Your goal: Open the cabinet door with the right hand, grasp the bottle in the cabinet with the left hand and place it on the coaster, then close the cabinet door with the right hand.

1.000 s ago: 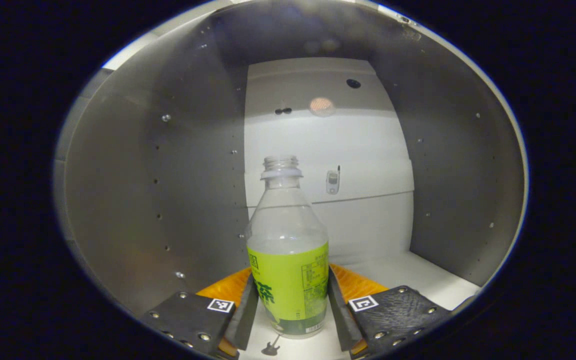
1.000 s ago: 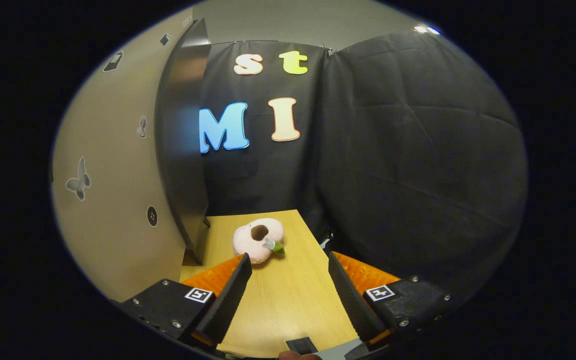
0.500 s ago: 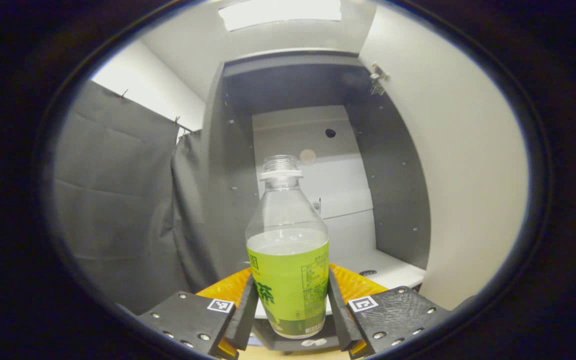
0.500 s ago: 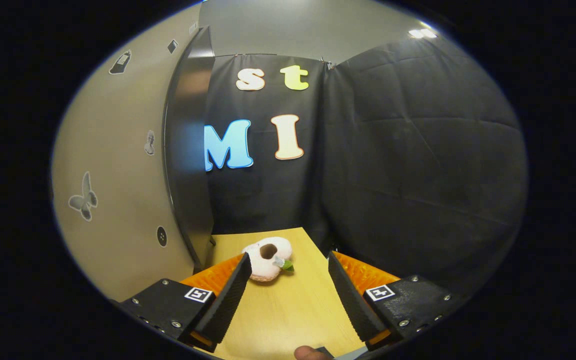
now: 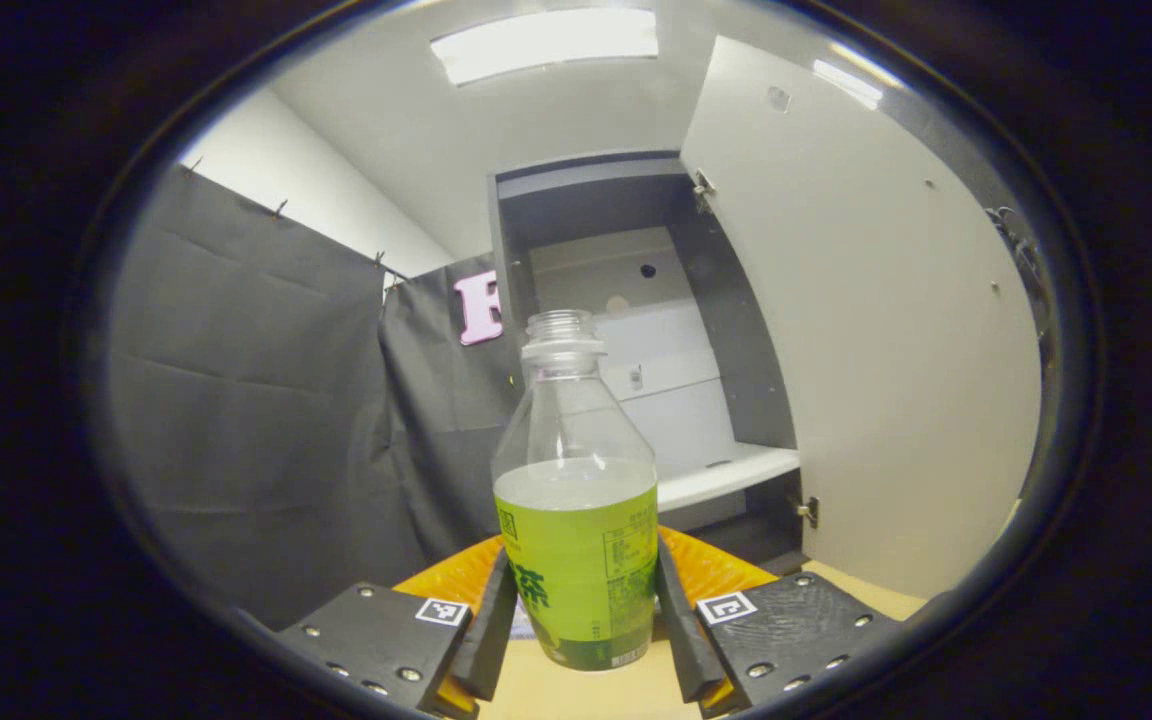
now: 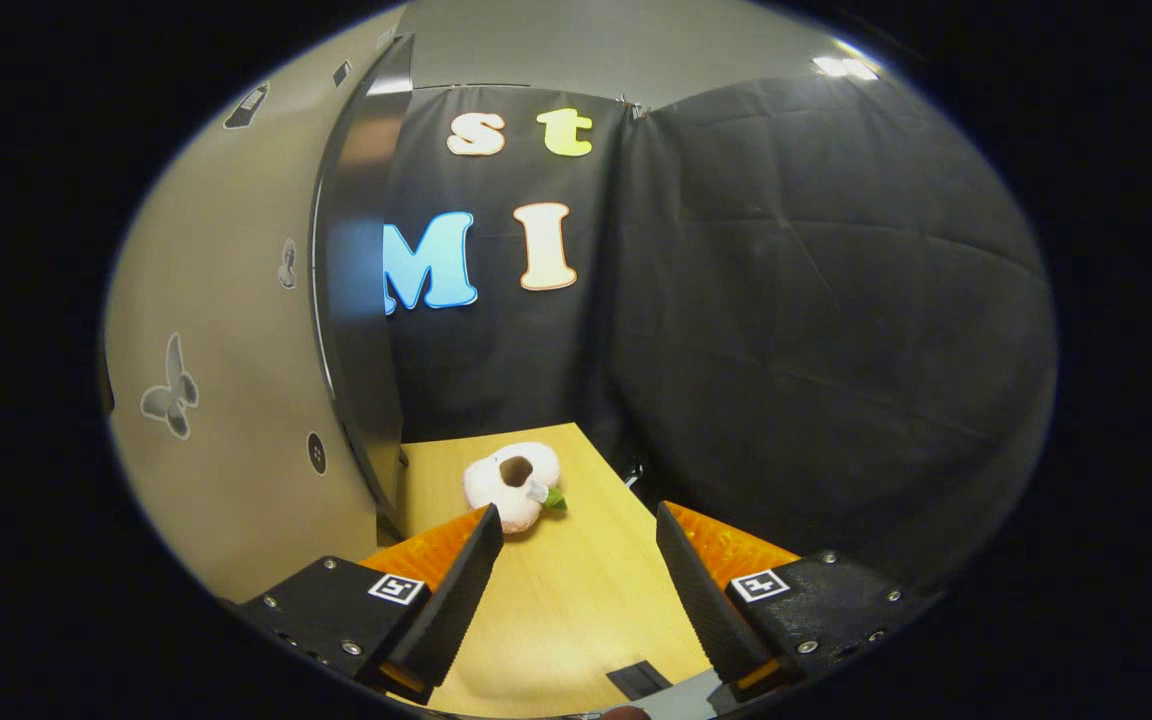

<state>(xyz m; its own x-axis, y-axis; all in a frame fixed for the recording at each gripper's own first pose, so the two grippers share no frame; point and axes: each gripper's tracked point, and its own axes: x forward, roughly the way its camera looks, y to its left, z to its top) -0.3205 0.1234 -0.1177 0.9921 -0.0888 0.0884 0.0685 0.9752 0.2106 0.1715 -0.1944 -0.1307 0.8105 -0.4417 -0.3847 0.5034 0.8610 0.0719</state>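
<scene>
Clamping the bottle (image 5: pixel 576 520) upright at its label, the left gripper (image 5: pixel 584 640) holds it in front of the cabinet (image 5: pixel 626 330), whose door (image 5: pixel 886 330) stands wide open to the right. The right gripper (image 6: pixel 576 590) hangs with fingers spread over the table (image 6: pixel 566 600), short of the pale coaster (image 6: pixel 511 482) beside the door

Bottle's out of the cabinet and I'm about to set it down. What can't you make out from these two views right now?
- Bottle base, left gripper view: cut off between the left gripper fingers, so its clearance above the table is unclear.
- Pink coaster, right gripper view: far off, with a small green-tipped thing on it too small to identify.
- Cabinet door handle: not identifiable.
</scene>
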